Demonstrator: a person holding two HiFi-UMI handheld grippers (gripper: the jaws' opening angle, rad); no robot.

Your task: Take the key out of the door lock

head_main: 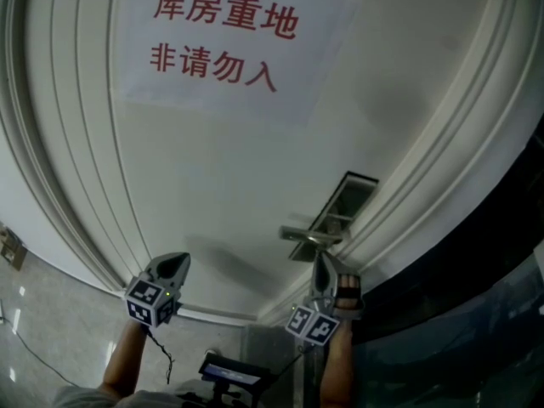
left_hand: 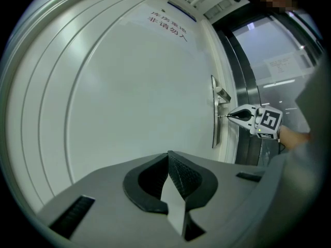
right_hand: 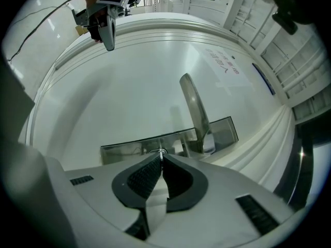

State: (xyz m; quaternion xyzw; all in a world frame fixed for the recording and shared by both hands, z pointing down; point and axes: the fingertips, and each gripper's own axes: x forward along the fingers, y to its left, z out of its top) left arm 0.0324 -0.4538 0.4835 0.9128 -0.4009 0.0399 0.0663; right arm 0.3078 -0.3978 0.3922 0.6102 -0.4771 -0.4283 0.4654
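The key (right_hand: pixel 161 152) is seated in the lock plate (right_hand: pixel 129 150) of the white door (right_hand: pixel 124 87), beside the lever handle (right_hand: pixel 194 107); only a thin metal sliver of it is seen, projecting from the plate toward the camera. The right gripper (right_hand: pixel 161 158) is clenched on the key; its ribbed pads (right_hand: pixel 142 177) are brought together at the tips, with the exposed end of the key pinched between them; the gripper is pointed straight at the plate. The left gripper (left_hand: pixel 168 158) is closed and empty; its jaws are met at the tips with nothing between them; it is held well apart from the lock, in front of the plain door panel. A paper sign (head_main: pixel 223 39) printed with red characters is fixed to the door, above both grippers in the head view. A dark-framed glass panel (left_hand: pixel 269 50) is seen just beyond the lock side of the door.
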